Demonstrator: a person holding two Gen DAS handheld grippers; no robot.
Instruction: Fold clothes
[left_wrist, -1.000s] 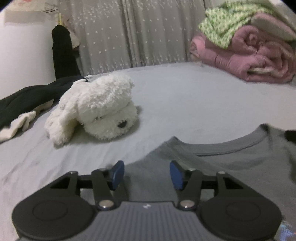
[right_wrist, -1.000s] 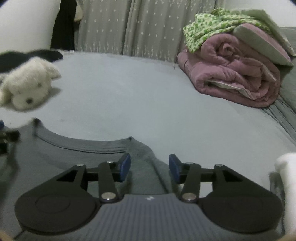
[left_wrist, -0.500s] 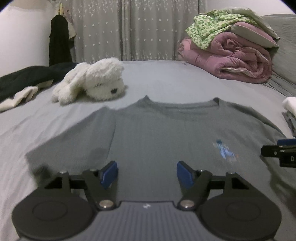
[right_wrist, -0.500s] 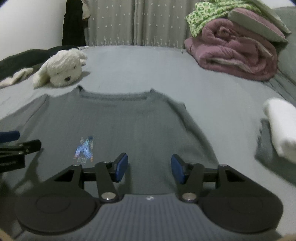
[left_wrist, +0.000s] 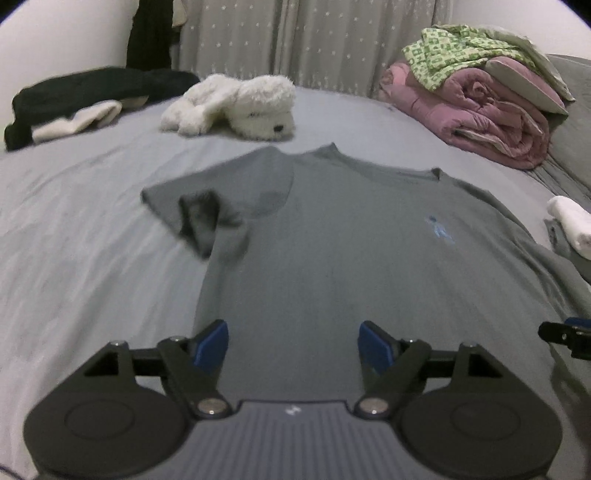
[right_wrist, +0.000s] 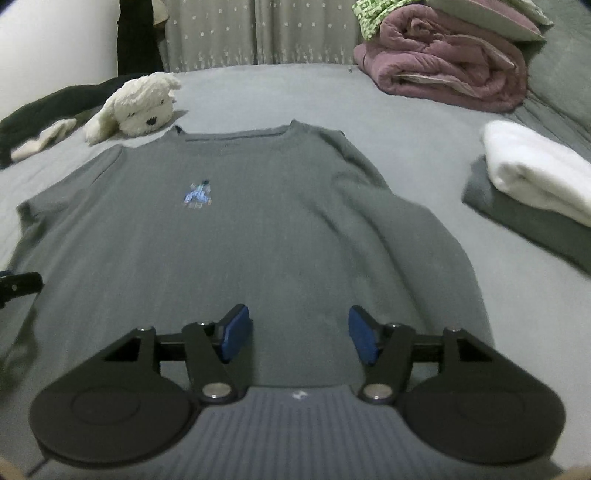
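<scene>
Over the near hem of the grey T-shirt (right_wrist: 258, 229) we hold the left gripper (left_wrist: 293, 341) and right gripper (right_wrist: 295, 332), jaws just widened, nothing btwn them (pads clear of cloth). The shirt lies flat on the bed (right_wrist: 480, 288), front up, w/ its collar toward the plush dog (right_wrist: 140, 107).

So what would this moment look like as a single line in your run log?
left gripper: open, jaws just widened, empty | right gripper: same | grey T-shirt: spread flat on bed, unfolded
</scene>
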